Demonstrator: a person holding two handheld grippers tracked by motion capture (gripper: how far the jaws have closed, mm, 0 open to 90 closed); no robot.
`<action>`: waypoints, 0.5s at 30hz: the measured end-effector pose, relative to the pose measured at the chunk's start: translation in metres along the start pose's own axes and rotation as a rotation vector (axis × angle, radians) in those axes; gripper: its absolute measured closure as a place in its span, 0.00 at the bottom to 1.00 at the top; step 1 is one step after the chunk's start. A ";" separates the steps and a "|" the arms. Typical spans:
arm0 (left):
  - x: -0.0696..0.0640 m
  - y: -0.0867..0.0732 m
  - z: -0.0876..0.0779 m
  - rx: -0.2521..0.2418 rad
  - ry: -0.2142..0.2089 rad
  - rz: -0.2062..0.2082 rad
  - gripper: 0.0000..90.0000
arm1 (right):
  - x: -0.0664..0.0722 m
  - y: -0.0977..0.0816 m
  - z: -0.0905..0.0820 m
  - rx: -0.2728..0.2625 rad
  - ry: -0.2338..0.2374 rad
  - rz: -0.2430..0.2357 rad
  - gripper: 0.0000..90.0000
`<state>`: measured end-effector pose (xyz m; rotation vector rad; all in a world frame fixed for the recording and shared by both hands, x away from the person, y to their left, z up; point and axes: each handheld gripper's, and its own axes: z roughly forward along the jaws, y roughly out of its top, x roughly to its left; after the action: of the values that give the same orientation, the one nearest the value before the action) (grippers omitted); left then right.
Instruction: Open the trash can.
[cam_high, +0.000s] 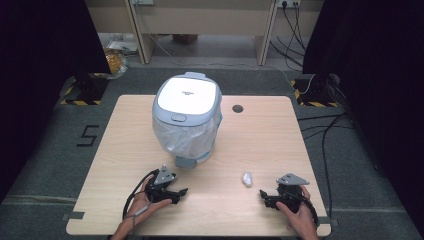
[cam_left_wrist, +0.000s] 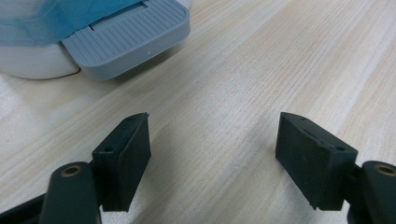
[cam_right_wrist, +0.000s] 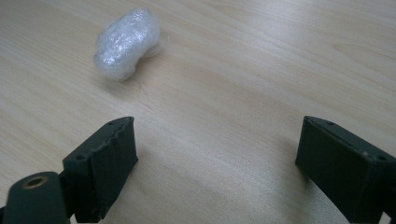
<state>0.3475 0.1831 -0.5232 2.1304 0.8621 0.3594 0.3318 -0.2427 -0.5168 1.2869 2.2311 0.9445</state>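
on the light wooden table (cam_high: 260, 135), a white-lidded pedal bin (cam_high: 187, 117) lined with a clear bag, standing toward the far middle, grey foot pedal (cam_high: 186, 162) pointing at the near edge. lid down flat. off to the right of the bin, a small round hole (cam_high: 238, 108) in the tabletop. nearer in, a small wad of crumpled clear plastic (cam_high: 247, 178) lying alone on the wood, well clear of the bin. left gripper (cam_high: 181, 192) low at the near edge, held in the left hand (cam_high: 142, 200), jaws spread wide with bare wood between them, nothing held. in the left gripper view, pedal (cam_left_wrist: 126, 39) close ahead and up to the left, ribbed top facing up, bin base behind it. right gripper (cam_high: 263, 195) down by the near right, right hand (cam_high: 298, 212) around it, jaws wide apart too, holding nothing. in the right gripper view, the plastic wad (cam_right_wrist: 126, 42) just ahead and to the left of the jaws, not touching either one. black cables trailing on the floor right of the table.
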 end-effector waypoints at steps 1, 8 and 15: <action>0.000 0.000 0.000 0.000 -0.001 0.000 0.28 | 0.000 0.000 0.000 0.000 0.000 0.000 0.13; 0.000 0.000 0.000 0.006 -0.003 0.001 0.24 | 0.000 0.000 0.000 0.000 -0.001 0.002 0.13; 0.000 0.004 -0.005 -0.038 -0.001 -0.006 0.21 | 0.000 0.000 0.001 0.000 -0.001 -0.001 0.13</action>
<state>0.3464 0.1842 -0.5170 2.0920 0.8550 0.3689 0.3325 -0.2427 -0.5170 1.2852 2.2309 0.9439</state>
